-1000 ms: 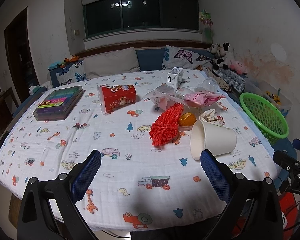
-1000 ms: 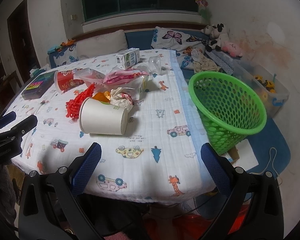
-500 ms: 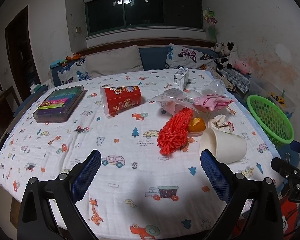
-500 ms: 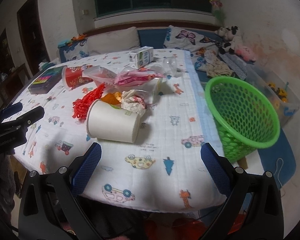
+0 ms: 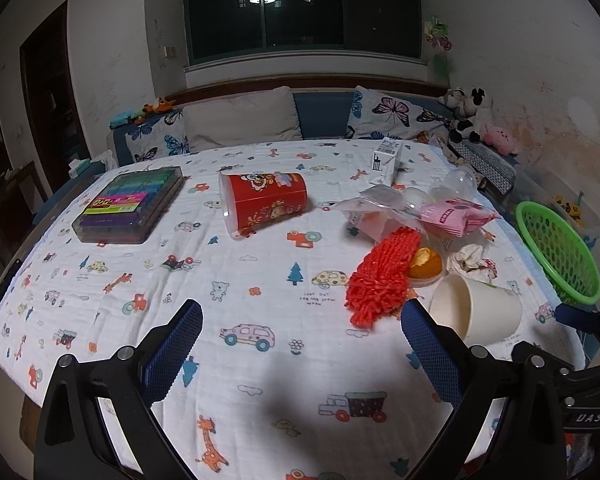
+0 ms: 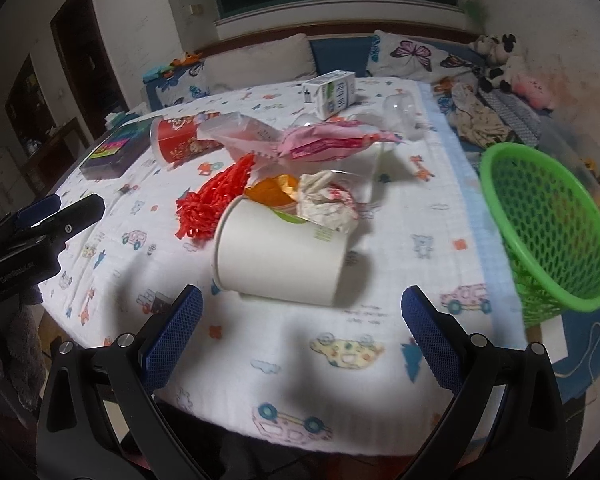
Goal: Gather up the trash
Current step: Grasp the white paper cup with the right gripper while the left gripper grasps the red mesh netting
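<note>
Looking along the left gripper (image 5: 302, 344), its jaws stand wide and hold nothing above the worktop (image 5: 260, 396). The white paper cup (image 5: 476, 312) lies on its side just beyond the right finger, with the red shredded bundle (image 5: 380, 276), orange peel (image 5: 424, 262) and crumpled tissue (image 5: 470, 258) behind it.

From the right wrist view, the right gripper (image 6: 302, 344) is also spread wide and empty, the paper cup (image 6: 280, 258) lying just ahead of it and the green basket (image 6: 548, 224) to the cup's right, off the worktop's edge. The cup looks light and round: a nudge from one finger could roll it away, or a hard squeeze could crush it.
</note>
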### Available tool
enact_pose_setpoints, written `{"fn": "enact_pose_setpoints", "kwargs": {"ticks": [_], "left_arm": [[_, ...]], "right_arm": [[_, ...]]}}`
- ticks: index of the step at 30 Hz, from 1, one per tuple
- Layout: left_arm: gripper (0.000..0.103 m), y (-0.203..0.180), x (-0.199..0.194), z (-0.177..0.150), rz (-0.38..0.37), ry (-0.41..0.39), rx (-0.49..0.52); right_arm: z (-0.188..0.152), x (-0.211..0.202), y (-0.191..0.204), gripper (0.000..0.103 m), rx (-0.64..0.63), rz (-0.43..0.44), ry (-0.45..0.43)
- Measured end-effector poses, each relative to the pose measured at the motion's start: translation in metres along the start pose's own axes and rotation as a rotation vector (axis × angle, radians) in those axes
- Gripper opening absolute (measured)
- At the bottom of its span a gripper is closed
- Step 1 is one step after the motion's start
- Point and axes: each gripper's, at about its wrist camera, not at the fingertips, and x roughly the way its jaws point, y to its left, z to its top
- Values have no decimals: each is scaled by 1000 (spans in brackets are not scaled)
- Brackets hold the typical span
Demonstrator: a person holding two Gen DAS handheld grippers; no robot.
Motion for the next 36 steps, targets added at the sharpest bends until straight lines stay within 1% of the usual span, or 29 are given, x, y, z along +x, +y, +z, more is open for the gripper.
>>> {"fn": "enact_pose_setpoints", "kwargs": {"ticks": [9,16,20,21,23,25,33,35,36], "left_arm": [[97,9,10,1,-2,13,-14],[97,13,18,3,-7,22,-19],[97,13,21,4,-15,26,-12],[97,12,22,4,-16,27,-9],[97,10,24,5,-21,29,-1],[96,7,27,6,-31,34,7],[95,-14,41,10,-103,45,70],[93,-21,46,10,-129,55,85],[91,-24,48,10,-148,62,93]], "right_arm": [[11,32,4,99,33,15,36],[13,51,6,99,45,-1,60],[13,59,3,98,59,8,78],[12,60,1,97,66,14,82],[12,59,-1,89,74,40,85],[13,57,-2,84,75,50,84],[10,40,-12,84,77,47,68],[9,33,-16,84,75,50,63],[9,31,-17,84,74,51,60]]}}
